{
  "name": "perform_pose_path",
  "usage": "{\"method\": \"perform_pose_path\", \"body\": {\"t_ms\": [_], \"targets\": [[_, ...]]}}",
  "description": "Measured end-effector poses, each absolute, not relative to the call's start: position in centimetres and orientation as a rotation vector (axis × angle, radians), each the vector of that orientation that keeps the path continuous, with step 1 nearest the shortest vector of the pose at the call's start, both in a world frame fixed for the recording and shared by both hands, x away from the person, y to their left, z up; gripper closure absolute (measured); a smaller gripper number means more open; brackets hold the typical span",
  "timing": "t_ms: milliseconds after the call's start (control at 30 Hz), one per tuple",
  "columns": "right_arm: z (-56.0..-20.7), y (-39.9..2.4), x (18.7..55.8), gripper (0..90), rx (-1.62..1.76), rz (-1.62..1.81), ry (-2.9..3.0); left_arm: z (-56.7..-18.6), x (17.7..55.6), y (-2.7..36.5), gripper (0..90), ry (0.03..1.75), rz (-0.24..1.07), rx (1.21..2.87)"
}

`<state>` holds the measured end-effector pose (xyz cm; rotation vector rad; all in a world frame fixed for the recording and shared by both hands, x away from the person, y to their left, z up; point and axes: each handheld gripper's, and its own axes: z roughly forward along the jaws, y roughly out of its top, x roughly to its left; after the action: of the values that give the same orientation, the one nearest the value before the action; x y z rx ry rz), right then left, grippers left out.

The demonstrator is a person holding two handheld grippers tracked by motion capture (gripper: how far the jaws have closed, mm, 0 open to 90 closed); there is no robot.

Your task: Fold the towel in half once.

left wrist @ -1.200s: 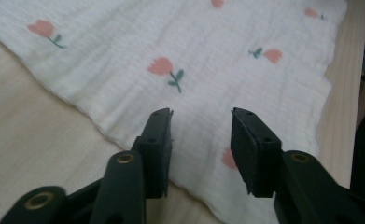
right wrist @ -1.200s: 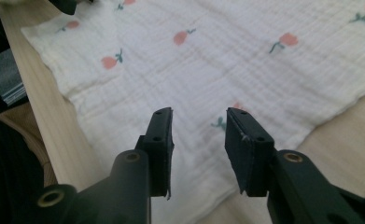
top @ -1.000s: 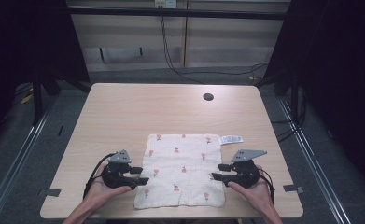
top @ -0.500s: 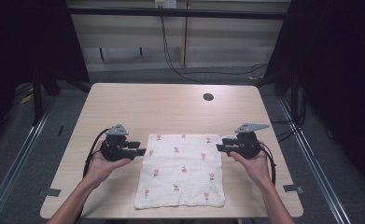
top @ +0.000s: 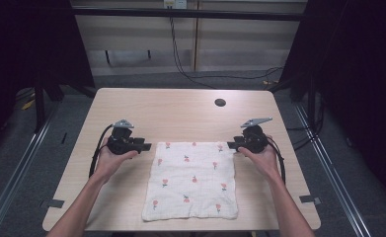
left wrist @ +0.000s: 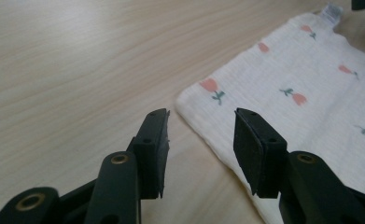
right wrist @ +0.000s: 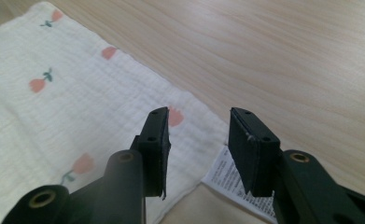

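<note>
Now I bring the left gripper (top: 146, 146) and right gripper (top: 231, 145) to the far corners of the cloth (top: 193, 180), lying flat on the table (top: 180, 113); the left jaws have just widened, the right narrowed, both empty, ready to pinch.

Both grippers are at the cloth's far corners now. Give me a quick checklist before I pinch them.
1. Left gripper jaws apart, nothing between the pads: ok.
2. Right gripper jaws apart, nothing gripped: ok.
3. Left jaws lined up on the cloth corner: not ok; the corner lies just ahead of the tips, not between them.
4. Right jaws over their corner: ok; corner and label sit under the gap.
5. Cloth lying flat: ok; a few small ripples at the near edge.
6. Table beyond the cloth free of clutter: ok.
</note>
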<state>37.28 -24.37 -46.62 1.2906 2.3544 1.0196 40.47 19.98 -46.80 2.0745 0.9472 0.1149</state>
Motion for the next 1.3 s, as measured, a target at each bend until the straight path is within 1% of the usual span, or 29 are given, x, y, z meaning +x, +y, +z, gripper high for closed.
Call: {"method": "perform_pose_path", "body": {"t_ms": [67,200,533,700,800,833,867,967,1000,1067,1133,1167,1200,1233,1300], "targets": [[-47.4,-24.1,37.8,57.7,1.289,0.985,2.366,-47.1,40.7,19.7,58.1,0.934,0.104,2.077],[-48.2,-23.9,38.6,56.7,1.307,0.954,2.373,-48.1,41.1,18.9,57.9,0.933,0.101,2.125],[-49.3,-23.6,39.7,55.9,1.331,0.937,2.377,-49.6,41.9,18.4,56.9,0.974,0.080,2.131],[-49.8,-23.6,39.7,56.3,1.331,0.906,2.380,-50.0,42.0,18.0,53.7,0.978,0.066,2.117],[-49.7,-23.3,39.4,64.5,1.312,0.902,2.391,-50.2,42.0,17.5,51.7,0.966,0.078,2.123],[-49.7,-23.3,39.4,67.7,1.308,0.902,2.392,-50.2,42.1,17.4,50.5,0.951,0.054,2.120],[-49.7,-23.3,39.4,73.1,1.310,0.904,2.383,-50.2,42.1,17.2,50.7,0.940,0.062,2.130],[-49.9,-23.6,39.2,81.2,1.329,0.944,2.365,-50.2,42.3,16.7,53.8,0.938,0.075,2.135],[-50.0,-23.7,39.2,82.7,1.335,0.962,2.367,-50.2,42.5,16.5,56.6,0.937,0.091,2.139],[-49.9,-23.6,39.0,84.6,1.341,0.956,2.373,-50.2,42.7,16.2,58.4,0.942,0.084,2.140],[-49.9,-23.6,39.0,85.2,1.342,0.959,2.376,-50.1,42.6,15.7,63.3,0.939,0.112,2.155],[-49.9,-23.6,39.0,85.3,1.353,0.967,2.377,-50.3,42.5,15.6,65.2,0.924,0.104,2.144],[-49.9,-23.7,39.0,85.4,1.340,0.975,2.382,-50.3,42.3,15.6,68.4,0.920,0.127,2.152],[-49.9,-23.8,39.0,85.5,1.339,0.971,2.381,-50.5,42.2,15.6,74.9,0.917,0.121,2.141],[-50.0,-23.8,38.8,85.6,1.349,0.990,2.389,-50.6,42.0,15.8,84.5,0.910,0.116,2.139]]}}
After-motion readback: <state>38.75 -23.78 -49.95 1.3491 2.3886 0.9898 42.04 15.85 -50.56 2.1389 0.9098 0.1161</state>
